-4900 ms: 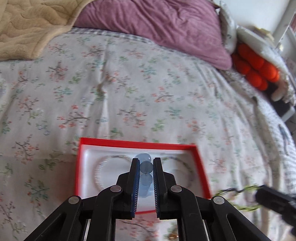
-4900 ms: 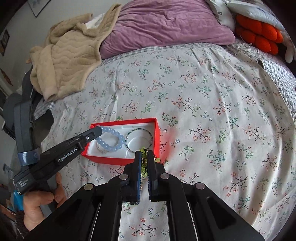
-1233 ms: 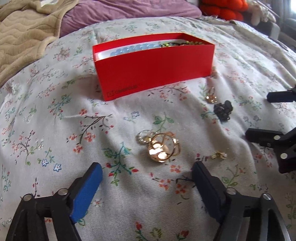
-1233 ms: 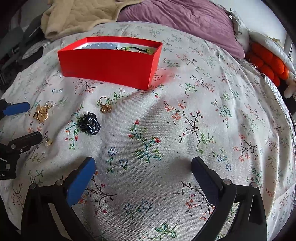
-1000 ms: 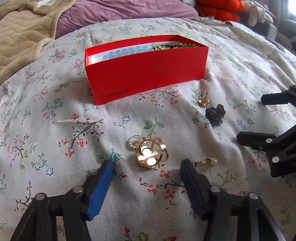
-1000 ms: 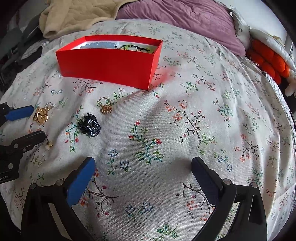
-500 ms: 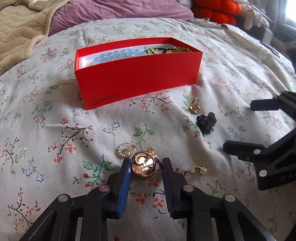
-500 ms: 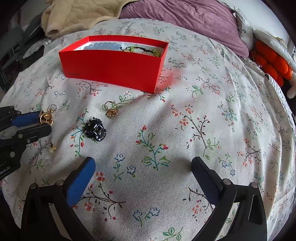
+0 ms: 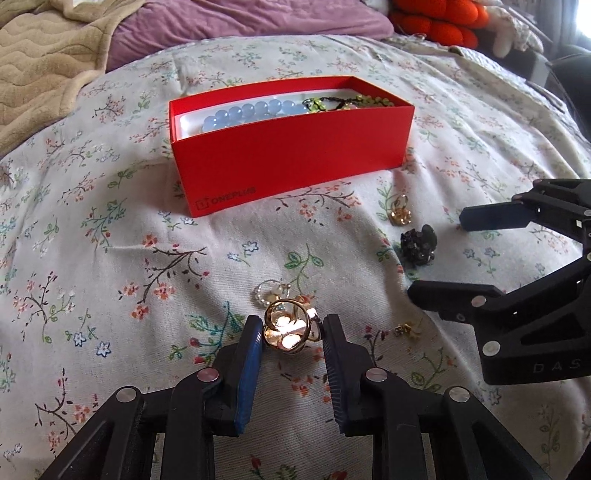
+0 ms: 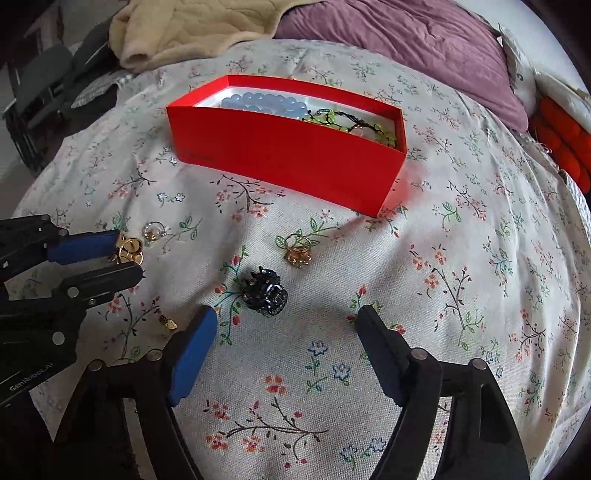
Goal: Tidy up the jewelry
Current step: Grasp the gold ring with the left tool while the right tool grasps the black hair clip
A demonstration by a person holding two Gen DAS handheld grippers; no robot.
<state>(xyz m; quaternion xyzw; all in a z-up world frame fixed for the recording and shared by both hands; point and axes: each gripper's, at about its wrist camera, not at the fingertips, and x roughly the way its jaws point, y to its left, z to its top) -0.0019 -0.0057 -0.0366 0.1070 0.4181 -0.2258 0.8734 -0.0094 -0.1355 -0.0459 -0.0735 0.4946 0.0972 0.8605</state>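
Observation:
My left gripper (image 9: pixel 291 328) is shut on a round gold ornament (image 9: pixel 290 328) that lies on the floral bedspread; the right wrist view shows the same left gripper (image 10: pixel 127 254) pinching the ornament (image 10: pixel 129 251). My right gripper (image 10: pixel 286 314) is open and its jaws are closing. A black hair clip (image 10: pixel 266 291) lies just ahead of the fingertips, untouched. From the left wrist view, the right gripper (image 9: pixel 437 256) flanks the clip (image 9: pixel 419 243). The red box (image 9: pixel 291 155) holds a blue bead bracelet (image 9: pixel 251 110) and a green bracelet (image 9: pixel 347 101).
Loose on the bedspread lie a gold ring (image 10: pixel 297 251), a small pearl ring (image 9: pixel 267 291) and a tiny earring (image 9: pixel 408 329). A beige blanket (image 9: pixel 44 62) and a purple pillow (image 10: pixel 406 40) lie behind the box. An orange plush (image 9: pixel 432 22) sits at the far right.
My left gripper's jaws closed from wide open onto the gold ornament. My right gripper moved closer to the black clip, and its jaws have narrowed.

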